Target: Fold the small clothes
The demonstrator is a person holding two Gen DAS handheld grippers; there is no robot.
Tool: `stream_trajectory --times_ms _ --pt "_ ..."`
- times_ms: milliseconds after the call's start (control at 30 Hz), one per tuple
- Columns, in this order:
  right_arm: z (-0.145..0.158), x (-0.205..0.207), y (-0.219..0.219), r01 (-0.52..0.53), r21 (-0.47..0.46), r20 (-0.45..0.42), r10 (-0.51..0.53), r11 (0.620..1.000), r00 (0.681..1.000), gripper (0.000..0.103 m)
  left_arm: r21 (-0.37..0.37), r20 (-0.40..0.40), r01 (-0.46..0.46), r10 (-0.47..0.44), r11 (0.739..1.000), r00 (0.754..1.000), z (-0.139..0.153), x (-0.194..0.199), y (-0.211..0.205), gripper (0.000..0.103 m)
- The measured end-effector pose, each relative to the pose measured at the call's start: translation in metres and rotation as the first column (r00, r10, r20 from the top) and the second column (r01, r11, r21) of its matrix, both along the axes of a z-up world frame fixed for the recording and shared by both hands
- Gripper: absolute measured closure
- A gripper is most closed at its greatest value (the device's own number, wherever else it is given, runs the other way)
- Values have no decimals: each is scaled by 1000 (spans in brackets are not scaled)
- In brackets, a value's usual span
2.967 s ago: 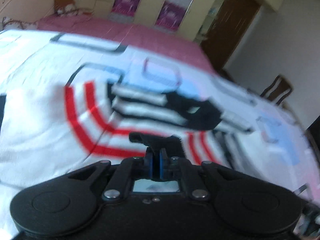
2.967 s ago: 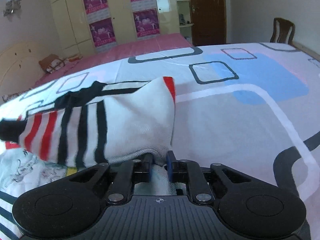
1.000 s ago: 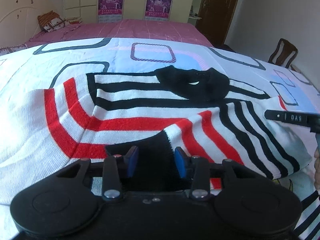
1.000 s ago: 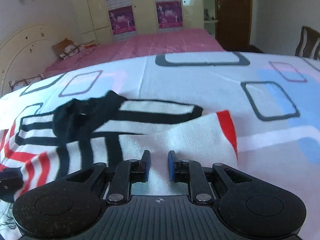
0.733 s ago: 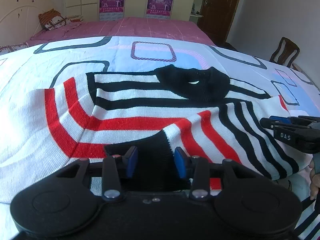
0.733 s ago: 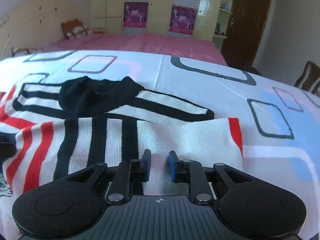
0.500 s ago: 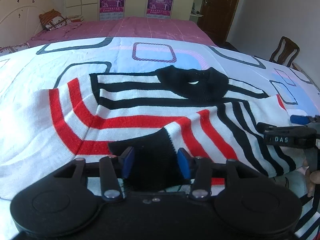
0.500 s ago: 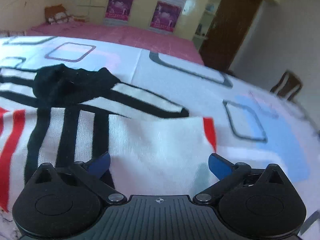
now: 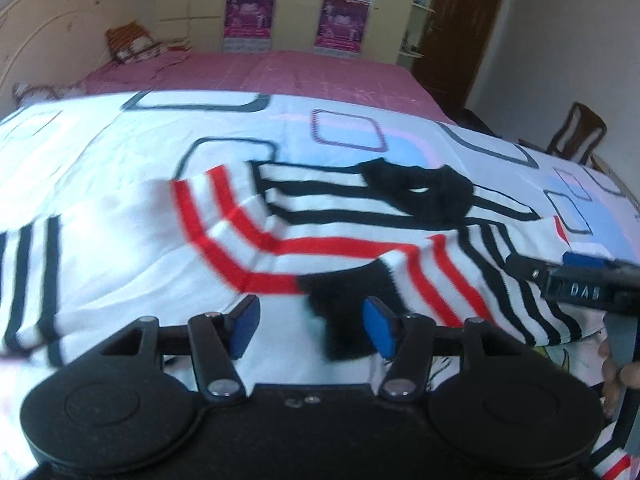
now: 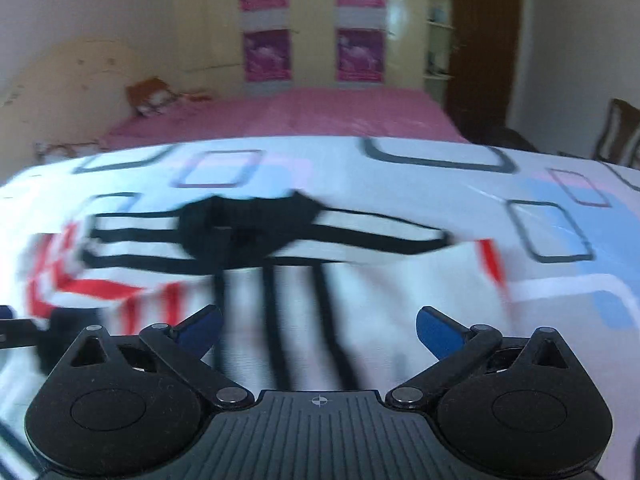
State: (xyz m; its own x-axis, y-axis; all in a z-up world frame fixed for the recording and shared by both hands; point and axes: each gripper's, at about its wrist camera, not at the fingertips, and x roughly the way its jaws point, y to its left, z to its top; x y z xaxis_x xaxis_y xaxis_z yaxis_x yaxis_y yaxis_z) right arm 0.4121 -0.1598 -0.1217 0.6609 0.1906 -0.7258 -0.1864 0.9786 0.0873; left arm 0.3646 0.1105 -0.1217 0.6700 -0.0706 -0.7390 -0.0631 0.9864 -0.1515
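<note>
Sweater (image 9: 320, 216), striped in red, black and white, lies spread on the patterned bedsheet (image 9: 120, 148), directly ahead of both grippers. Its black collar (image 9: 416, 194) sits at the far edge, so the body's long axis runs from the collar back toward the grippers, while the 2 sleeves appear to be folded in across the front. One sleeve, red-striped with a black cuff (image 9: 344, 300), crosses toward the middle; the cuff lies between the fingers of the left gripper (image 9: 310, 328) but is not pinched. That gripper's blue pads (image 9: 378, 330) stand well apart, with cloth showing in the gap.

In the right wrist view the picture is blurred, yet the right gripper (image 10: 318, 326) is clearly spread wide, its pads (image 10: 438, 330) far from one another and nothing between them. It hovers over the white, black-striped part of the sweater (image 10: 280, 280), with the collar (image 10: 248, 228) straight ahead. In the left wrist view the right gripper (image 9: 576, 284) shows at the right edge, over the striped sleeve there.

My judgement: the sleeve folds look done, and the near hem comes next. That hem lies at or under the bottom of both views, closer than the fingertips, so each gripper would have to draw back and down to catch it. Left sits nearer the cuff side, right nearer the plain white side.
</note>
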Motion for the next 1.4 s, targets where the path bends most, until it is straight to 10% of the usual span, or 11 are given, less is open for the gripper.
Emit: stream_trajectory --times_ms 100,300,567,900,1033,1200,1400 --pt "-1 -7 22 -31 42 -25 32 999 999 38 -25 -9 -62 62 998 998 1 -18 31 46" --pt "0 -19 59 -80 59 -38 83 995 996 39 -71 -38 -261 259 963 965 2 -63 113 41" --pt "-8 -21 97 -103 55 -41 105 993 994 38 -145 -93 -565 557 813 825 -13 -114 228 41" --pt "-22 -15 116 -103 -42 -50 101 994 994 38 -339 -61 -645 668 685 741 -32 -90 296 42" --pt "-33 -13 117 -104 -49 -83 100 993 992 38 -336 -31 -659 691 673 722 -41 -83 303 77" --pt "-29 -13 115 -94 -33 -85 91 995 992 38 -347 -4 -667 710 659 704 -44 -85 309 96" --pt "-28 -12 106 -68 -24 -97 65 997 993 38 -331 151 -519 587 788 795 6 -75 266 97"
